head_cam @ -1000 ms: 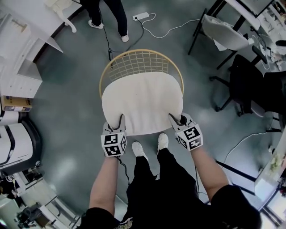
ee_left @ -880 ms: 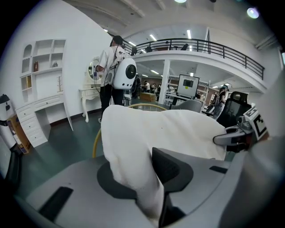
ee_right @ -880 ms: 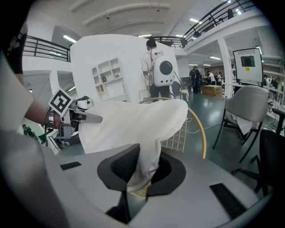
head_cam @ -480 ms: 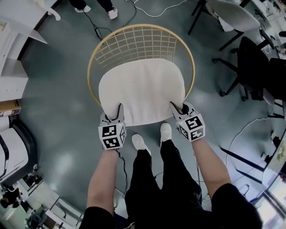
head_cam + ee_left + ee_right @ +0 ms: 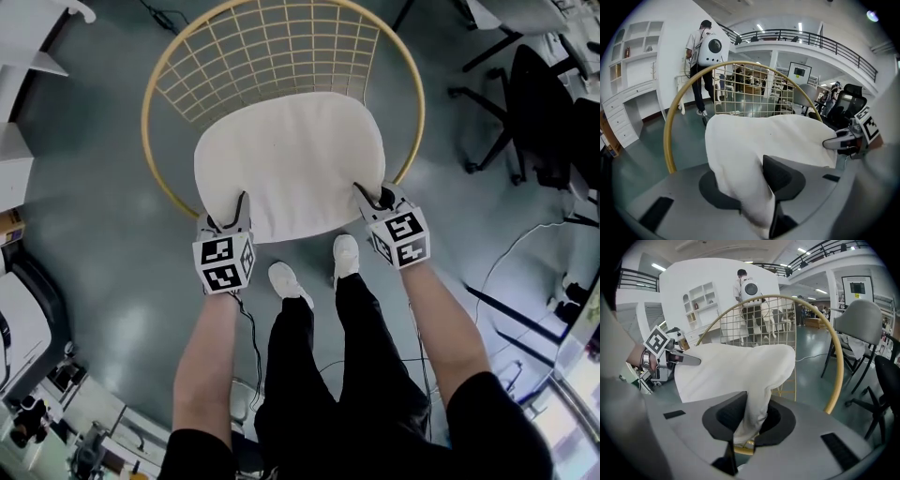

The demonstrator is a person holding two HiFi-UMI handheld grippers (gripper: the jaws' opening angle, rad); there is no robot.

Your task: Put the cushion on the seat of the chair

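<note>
Cushion (image 5: 286, 159) lowered; chair (image 5: 272, 52) seat hidden beneath.

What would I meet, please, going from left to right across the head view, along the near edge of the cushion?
The left tongs, opening with the cushion edge between them → one white shoe → the other white shoe → the right tongs, gripping the cushion → the black office chair.

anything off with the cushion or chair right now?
Nothing stands out. The cushion is whole and centred over the chair; only its front corners are bunched, one between the opening jaws of the left gripper, the other clamped by the right gripper.
</note>
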